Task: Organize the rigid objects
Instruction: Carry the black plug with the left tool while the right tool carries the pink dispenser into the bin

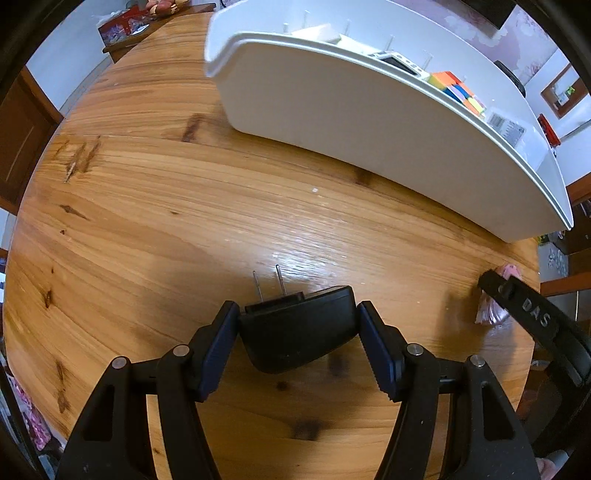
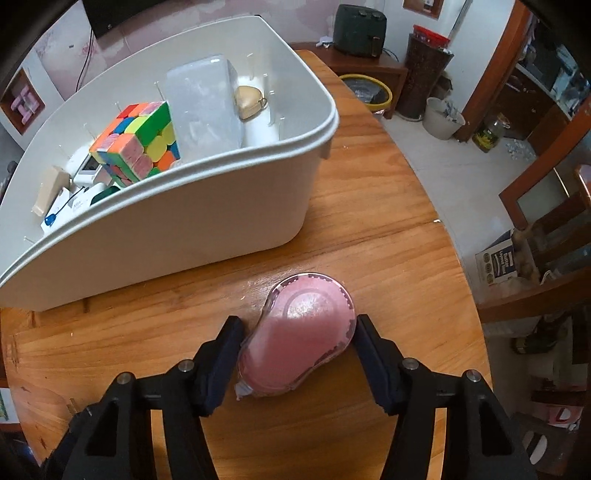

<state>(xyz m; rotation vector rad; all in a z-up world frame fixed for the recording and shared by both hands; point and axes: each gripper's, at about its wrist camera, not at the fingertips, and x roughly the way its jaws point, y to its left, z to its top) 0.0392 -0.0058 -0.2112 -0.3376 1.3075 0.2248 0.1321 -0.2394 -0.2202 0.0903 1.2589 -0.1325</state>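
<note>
My left gripper (image 1: 297,319) is shut on a black plug adapter (image 1: 299,332), whose two metal prongs (image 1: 269,282) point forward over the wooden table (image 1: 147,192). My right gripper (image 2: 297,334) is shut on a pink, clear-cased tape dispenser (image 2: 299,332) just above or on the table (image 2: 369,221), its pads pressing both sides. Ahead of both stands a white bin (image 1: 332,118) (image 2: 184,221). It holds a colourful puzzle cube (image 2: 140,144) (image 1: 458,90), a clear plastic box (image 2: 203,107), a beige heart-shaped case (image 2: 249,99) and small white devices. In the left wrist view, a black finger (image 1: 517,299) of the right gripper shows at the right by the pink dispenser (image 1: 489,312).
The round table edge (image 2: 454,240) curves close on the right, with floor, buckets and a wooden cabinet beyond. A dark appliance (image 2: 360,29) sits on a low stand behind the bin. Bare wood lies left of the bin in the left wrist view.
</note>
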